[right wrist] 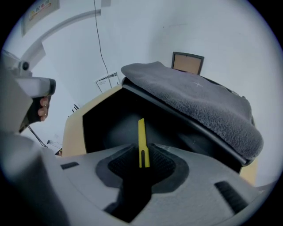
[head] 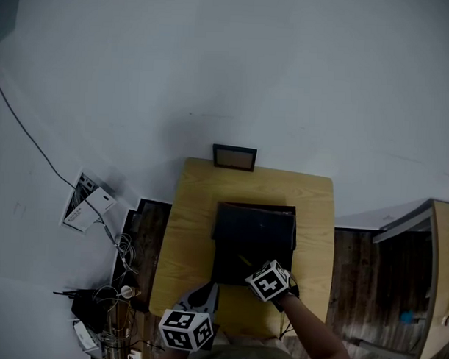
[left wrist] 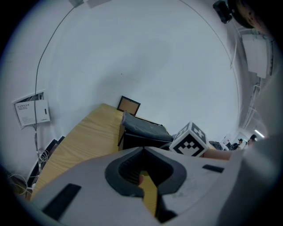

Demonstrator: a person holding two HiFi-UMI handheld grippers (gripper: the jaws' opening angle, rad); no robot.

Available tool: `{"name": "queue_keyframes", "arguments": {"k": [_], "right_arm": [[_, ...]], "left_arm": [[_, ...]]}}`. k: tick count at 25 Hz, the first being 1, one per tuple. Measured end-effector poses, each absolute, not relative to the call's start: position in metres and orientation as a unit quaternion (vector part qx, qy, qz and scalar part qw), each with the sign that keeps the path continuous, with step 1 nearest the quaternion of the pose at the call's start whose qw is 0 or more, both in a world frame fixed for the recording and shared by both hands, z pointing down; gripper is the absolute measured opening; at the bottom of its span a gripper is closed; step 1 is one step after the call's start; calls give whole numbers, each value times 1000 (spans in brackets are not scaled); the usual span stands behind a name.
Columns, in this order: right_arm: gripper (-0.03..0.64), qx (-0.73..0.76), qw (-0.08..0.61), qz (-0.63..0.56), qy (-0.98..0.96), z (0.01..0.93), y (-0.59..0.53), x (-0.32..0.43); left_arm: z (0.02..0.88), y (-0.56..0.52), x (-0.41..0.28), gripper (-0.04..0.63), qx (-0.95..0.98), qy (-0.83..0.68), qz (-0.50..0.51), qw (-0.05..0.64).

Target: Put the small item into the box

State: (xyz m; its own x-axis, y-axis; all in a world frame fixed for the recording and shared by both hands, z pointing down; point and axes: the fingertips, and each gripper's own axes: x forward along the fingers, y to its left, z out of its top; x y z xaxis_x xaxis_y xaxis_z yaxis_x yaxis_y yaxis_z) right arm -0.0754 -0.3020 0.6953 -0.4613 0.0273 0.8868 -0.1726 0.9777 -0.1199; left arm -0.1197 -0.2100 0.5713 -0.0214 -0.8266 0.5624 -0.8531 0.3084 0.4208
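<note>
A black box (head: 253,235) stands open on the wooden table (head: 186,233), its grey-lined lid (right wrist: 199,97) tilted up at the back. The small item is a thin yellow strip (right wrist: 141,139). My right gripper (right wrist: 142,155) is shut on its lower end, and it points up into the box's dark inside (right wrist: 110,119). In the head view the right gripper (head: 249,268) hovers at the box's front edge. The left gripper (head: 208,291) sits lower left of it near the table's front edge, jaws (left wrist: 143,150) shut with nothing held. From there the box (left wrist: 141,132) lies ahead.
A small framed picture (head: 234,158) leans at the table's far edge against the white wall. Papers (head: 88,201) and a tangle of cables (head: 110,296) lie on the floor to the left. A wooden cabinet (head: 441,278) stands at the right.
</note>
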Motion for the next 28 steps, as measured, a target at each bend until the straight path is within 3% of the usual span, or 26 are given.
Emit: {"name": "queue_keyframes", "arguments": {"k": [2, 14, 28], "right_arm": [[152, 49, 504, 105, -856, 690, -299, -76], [156, 204, 333, 142, -910, 603, -286, -57], [29, 337, 206, 173, -902, 532, -189, -17]], "left_arm": [[571, -208, -118, 3, 592, -711, 20, 379], [559, -189, -103, 3, 651, -665, 35, 364], [543, -114, -98, 3, 711, -613, 45, 342]]}}
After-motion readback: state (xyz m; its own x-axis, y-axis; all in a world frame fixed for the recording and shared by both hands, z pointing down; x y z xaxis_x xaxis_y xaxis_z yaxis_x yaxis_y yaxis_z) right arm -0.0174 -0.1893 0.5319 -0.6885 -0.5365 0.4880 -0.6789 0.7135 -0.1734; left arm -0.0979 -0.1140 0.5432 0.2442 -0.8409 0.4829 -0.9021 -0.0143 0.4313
